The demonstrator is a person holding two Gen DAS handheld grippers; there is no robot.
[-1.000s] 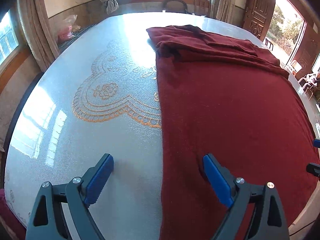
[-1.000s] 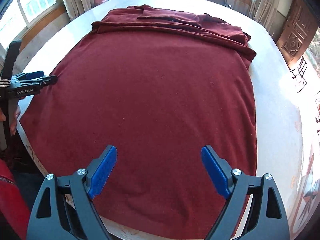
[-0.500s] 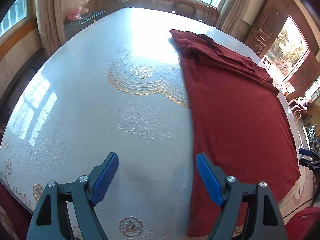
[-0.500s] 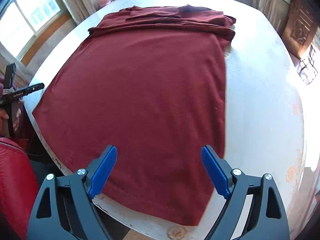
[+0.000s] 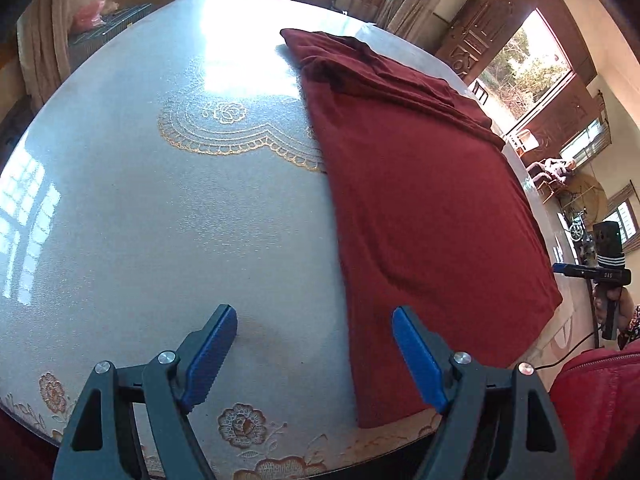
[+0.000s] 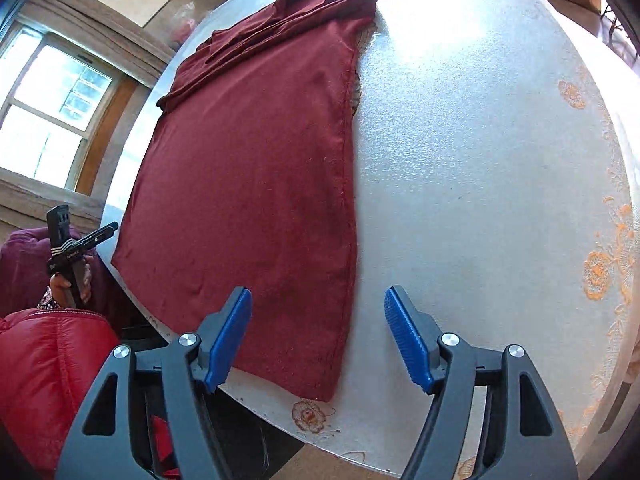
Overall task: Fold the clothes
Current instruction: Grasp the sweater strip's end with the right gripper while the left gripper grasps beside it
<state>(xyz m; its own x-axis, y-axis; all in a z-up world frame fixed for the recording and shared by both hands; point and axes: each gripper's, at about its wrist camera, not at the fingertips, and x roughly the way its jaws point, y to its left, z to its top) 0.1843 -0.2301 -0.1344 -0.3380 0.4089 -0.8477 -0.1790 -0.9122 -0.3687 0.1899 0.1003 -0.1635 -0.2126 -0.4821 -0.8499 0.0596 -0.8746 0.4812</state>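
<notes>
Garment: the dark red cloth (image 5: 424, 208) lies flat on the worktop (image 5: 168, 240), its long body smooth, a bunched folded band at the far end and its near hem at the worktop's near edge.
Change, left view: a second ago the left claw (image 5: 314, 354) straddled the cloth's left edge; now both its pads stand over bare worktop, just beside that edge, near the bottom left corner.
Change, right view: a second ago the right claw (image 6: 318, 338) hung over the middle of the cloth; now the cloth's right edge and bottom right corner lie below the gap between its pads.
Left claw: wide, a little narrower than a second ago, with nothing between the pads.
Right claw: fairly wide but closing, with nothing gripped; it looks to be above the cloth rather than pressing on it.
Meaning: both claws have spread out to the two near corners, which reads as lining up to take the hem.
Task progress: probably early to middle; the far end is already folded over, and the lengthwise fold is not yet begun.
Next need: each claw has to come down onto its corner and pinch a single layer cleanly.
</notes>
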